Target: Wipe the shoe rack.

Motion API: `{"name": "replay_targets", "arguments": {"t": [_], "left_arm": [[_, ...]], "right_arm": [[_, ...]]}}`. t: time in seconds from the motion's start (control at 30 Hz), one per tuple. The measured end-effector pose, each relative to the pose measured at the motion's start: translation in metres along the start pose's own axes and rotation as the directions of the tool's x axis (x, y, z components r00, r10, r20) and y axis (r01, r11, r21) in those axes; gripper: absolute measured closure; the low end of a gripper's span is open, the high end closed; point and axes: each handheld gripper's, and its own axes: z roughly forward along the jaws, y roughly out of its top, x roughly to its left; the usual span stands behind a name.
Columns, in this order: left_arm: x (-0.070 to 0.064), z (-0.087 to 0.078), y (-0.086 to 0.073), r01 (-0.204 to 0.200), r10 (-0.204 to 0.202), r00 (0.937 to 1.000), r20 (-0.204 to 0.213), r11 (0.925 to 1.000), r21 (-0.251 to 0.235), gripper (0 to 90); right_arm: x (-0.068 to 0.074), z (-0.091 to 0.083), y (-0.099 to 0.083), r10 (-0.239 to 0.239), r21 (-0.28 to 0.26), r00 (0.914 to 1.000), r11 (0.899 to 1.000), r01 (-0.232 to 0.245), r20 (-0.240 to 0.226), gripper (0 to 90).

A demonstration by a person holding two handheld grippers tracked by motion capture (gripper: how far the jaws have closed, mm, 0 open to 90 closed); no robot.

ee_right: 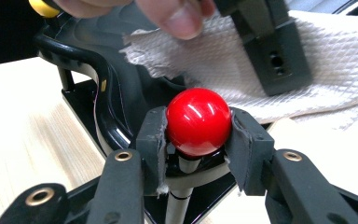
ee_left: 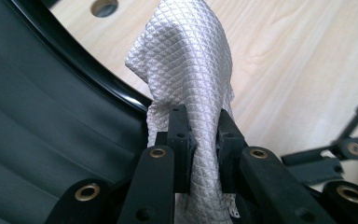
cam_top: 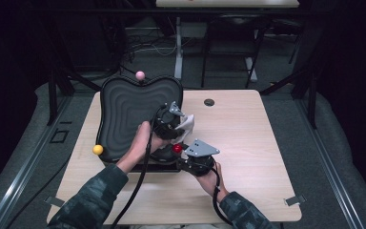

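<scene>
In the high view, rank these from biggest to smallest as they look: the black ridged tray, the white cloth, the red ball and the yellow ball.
1. Black ridged tray, by far the largest.
2. White cloth.
3. Red ball and yellow ball: they look about alike, so I would not rank one over the other.

A dim lab: wooden table point(cam_top: 248, 143) ringed by black frame struts point(cam_top: 57, 86); floor cables point(cam_top: 147, 45).

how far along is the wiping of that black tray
Done: the left gripper is shut on the white quilted cloth, and the right gripper clamps the red ball knob. In hand: the cloth sits at the black ridged tray's right edge. Left: wiping its surface, apparently.
</scene>
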Motion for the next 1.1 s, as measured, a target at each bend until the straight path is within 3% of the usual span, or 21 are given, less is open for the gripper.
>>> {"name": "replay_targets", "arguments": {"t": [0.2,0.37,0.47,0.5,0.7,0.93,1.1], "left_arm": [[0.0,0.001,-0.004,0.009,-0.01,0.9987,0.049,0.9999,0.006,80.6],[-0.001,0.001,-0.005,0.012,-0.012,0.9988,0.047,0.9999,0.0,80.6],[-0.002,0.0,-0.004,0.0,0.0,0.9997,0.024,1.0,-0.006,80.6],[-0.002,0.0,-0.004,-0.003,0.003,0.9999,0.014,1.0,-0.008,80.6],[0.0,0.0,0.004,-0.022,0.021,0.9986,-0.048,0.9996,-0.017,80.6],[0.017,-0.001,0.017,-0.007,0.002,0.9931,-0.117,0.999,-0.044,80.5],[0.03,-0.002,0.033,-0.004,-0.004,0.9859,-0.167,0.9987,-0.052,80.4]], "right_arm": [[0.0,0.0,0.0,-0.003,0.004,1.0,1.0,0.003,0.005,60.2],[0.001,0.001,-0.001,0.001,-0.018,1.0,1.0,0.0,0.005,60.3],[0.0,0.0,0.0,-0.005,0.005,1.0,1.0,0.005,0.006,60.3],[0.0,0.001,-0.001,-0.003,-0.017,1.0,1.0,0.003,0.005,60.3],[0.0,0.001,-0.001,-0.006,-0.017,1.0,1.0,0.006,0.006,60.3],[0.001,0.001,-0.001,-0.005,-0.018,1.0,1.0,0.005,0.007,60.3],[0.001,0.001,-0.001,-0.005,-0.018,1.0,1.0,0.005,0.007,60.3]]}}
